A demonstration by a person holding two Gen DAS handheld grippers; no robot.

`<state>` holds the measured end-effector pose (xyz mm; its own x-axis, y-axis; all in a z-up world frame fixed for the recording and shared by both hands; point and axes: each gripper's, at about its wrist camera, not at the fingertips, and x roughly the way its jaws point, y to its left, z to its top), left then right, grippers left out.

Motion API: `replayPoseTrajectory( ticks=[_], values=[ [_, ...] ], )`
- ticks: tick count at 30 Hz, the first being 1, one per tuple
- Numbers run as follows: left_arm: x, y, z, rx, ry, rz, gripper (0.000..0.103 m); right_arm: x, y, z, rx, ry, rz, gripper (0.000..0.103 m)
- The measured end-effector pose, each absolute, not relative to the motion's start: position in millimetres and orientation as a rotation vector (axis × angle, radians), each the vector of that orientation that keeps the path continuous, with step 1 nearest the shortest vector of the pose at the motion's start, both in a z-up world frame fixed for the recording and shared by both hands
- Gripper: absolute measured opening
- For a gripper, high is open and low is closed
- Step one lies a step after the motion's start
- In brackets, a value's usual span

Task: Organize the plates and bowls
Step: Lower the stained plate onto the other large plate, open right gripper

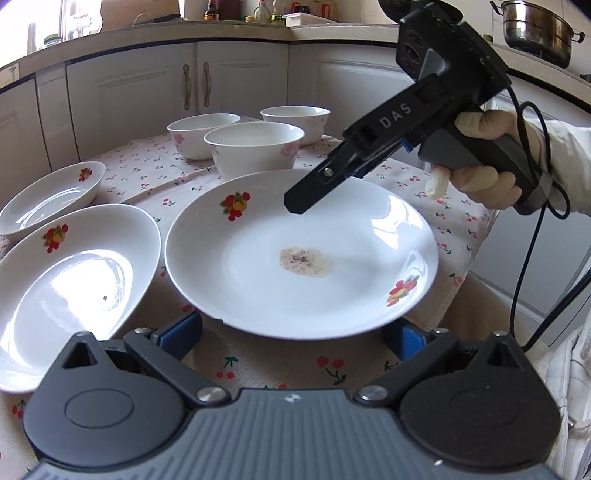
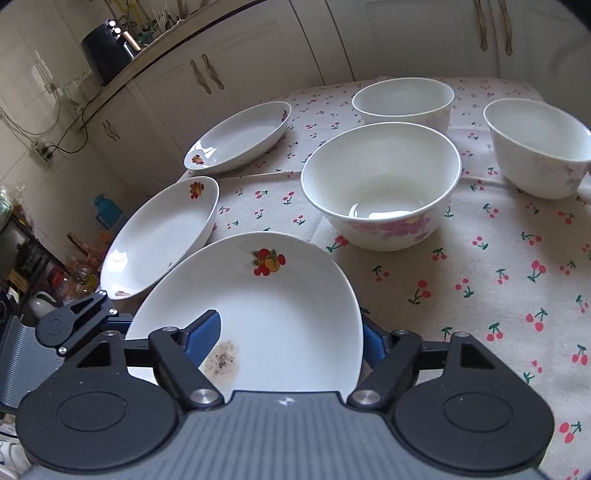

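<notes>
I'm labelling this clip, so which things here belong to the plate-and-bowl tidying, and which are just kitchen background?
Job:
- stained round plate
- two oval dishes
- three bowls
- left tool
- right tool

Background:
- steel pot
- bottles
- cherry tablecloth
- black appliance

A cream tablecloth printed with small red cherries covers the table. Behind it runs a row of white cabinets with curved bronze handles, under a pale countertop. On the countertop stand sauce bottles, a steel pot (right end) and a black appliance.
</notes>
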<state>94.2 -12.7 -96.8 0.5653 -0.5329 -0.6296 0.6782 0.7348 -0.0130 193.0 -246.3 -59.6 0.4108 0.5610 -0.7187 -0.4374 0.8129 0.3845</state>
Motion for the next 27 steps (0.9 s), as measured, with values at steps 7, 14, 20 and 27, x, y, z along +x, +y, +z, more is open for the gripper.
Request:
replayPoseTrajectory(
  ticks=[7,14,20,27],
  values=[
    [93.4,-14.9,-95.5,0.262,0.642,-0.727,0.103,199.4,-251.2,-61.0,0.217,0.985,0.653,0.08],
    [95.0,-16.6,-95.5,0.263,0.641,-0.736,0.103,201.1,-250.8,-60.5,0.211,0.991,0.654,0.08],
    [95.4,-16.9,-94.0,0.263,0.645,-0.742,0.102,201.1,-248.7,-59.4,0.195,0.988,0.649,0.08],
    [96.4,-16.2,-92.4,0.27,0.646,-0.754,0.102,198.1,-246.8,-58.6,0.17,0.987,0.637,0.08]
  ],
)
